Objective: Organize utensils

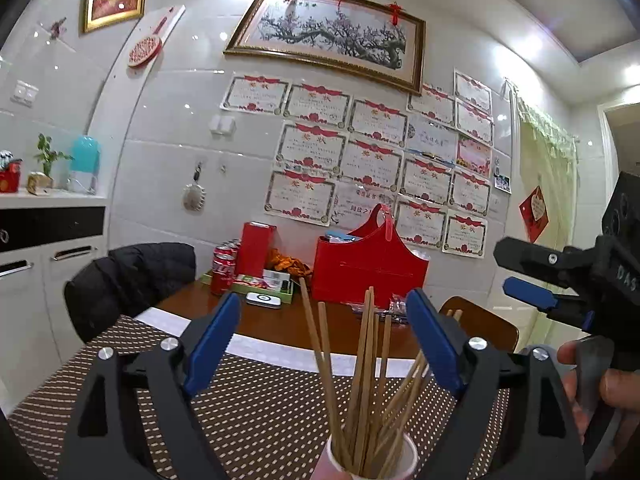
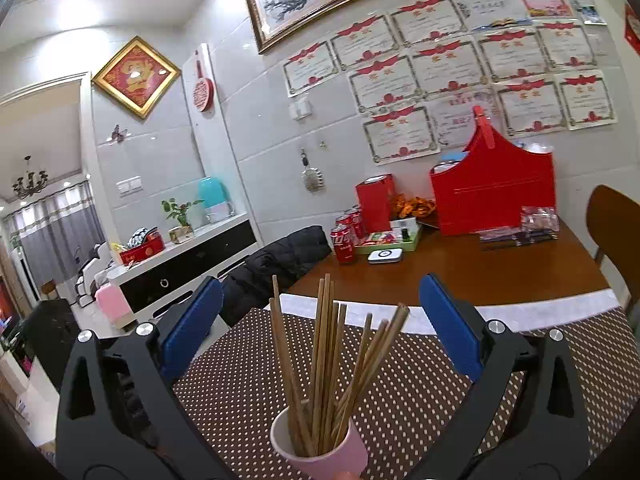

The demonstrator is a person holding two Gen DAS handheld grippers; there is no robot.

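Note:
A pink cup holds several wooden chopsticks that fan upward, over a brown dotted placemat. My left gripper is open; the cup sits low between its wide-apart blue pads, which do not touch it. The right gripper is open too, and its blue pads stand clear of the chopsticks on both sides. In the left wrist view the right gripper shows at the right edge, held by a hand.
At the back of the wooden table stand a red basket, cola cans, a red box, a green tray, a white device and packets. A black jacket hangs over a chair on the left; a wooden chair stands at the right.

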